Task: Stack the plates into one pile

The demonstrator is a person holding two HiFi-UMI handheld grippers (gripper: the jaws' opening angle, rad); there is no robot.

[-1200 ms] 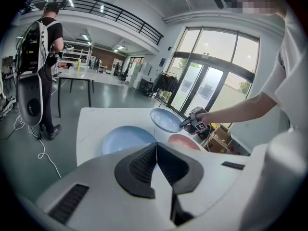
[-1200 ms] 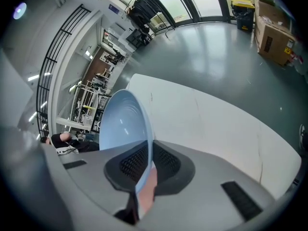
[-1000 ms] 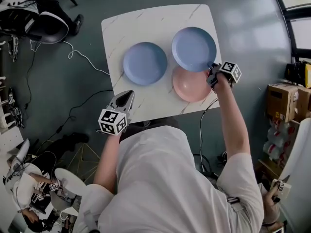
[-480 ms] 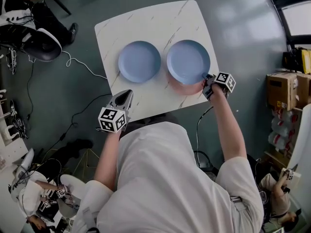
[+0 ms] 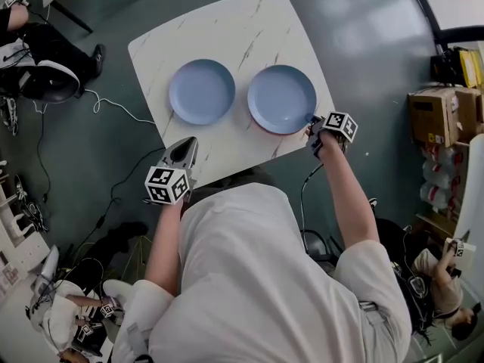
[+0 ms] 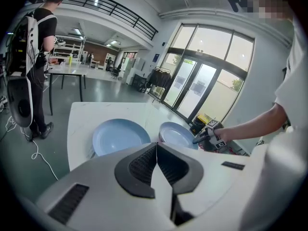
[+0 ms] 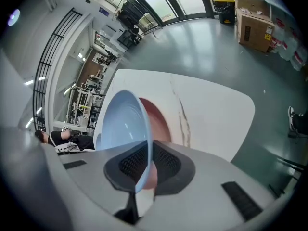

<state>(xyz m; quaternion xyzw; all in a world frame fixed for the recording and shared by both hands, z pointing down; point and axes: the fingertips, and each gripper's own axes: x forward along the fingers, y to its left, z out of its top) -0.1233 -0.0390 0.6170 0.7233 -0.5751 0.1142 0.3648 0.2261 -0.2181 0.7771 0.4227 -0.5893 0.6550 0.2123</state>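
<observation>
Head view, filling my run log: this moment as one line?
right gripper: shut on blue plate rim | over pink plate | left gripper: shut, empty | second blue plate: on table

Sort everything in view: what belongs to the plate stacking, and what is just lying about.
Job:
- blue plate, gripped by the right claw
- pink plate under it
- second blue plate
- table
- left claw, shut and empty

Lying about:
- cardboard boxes
- floor cable
</observation>
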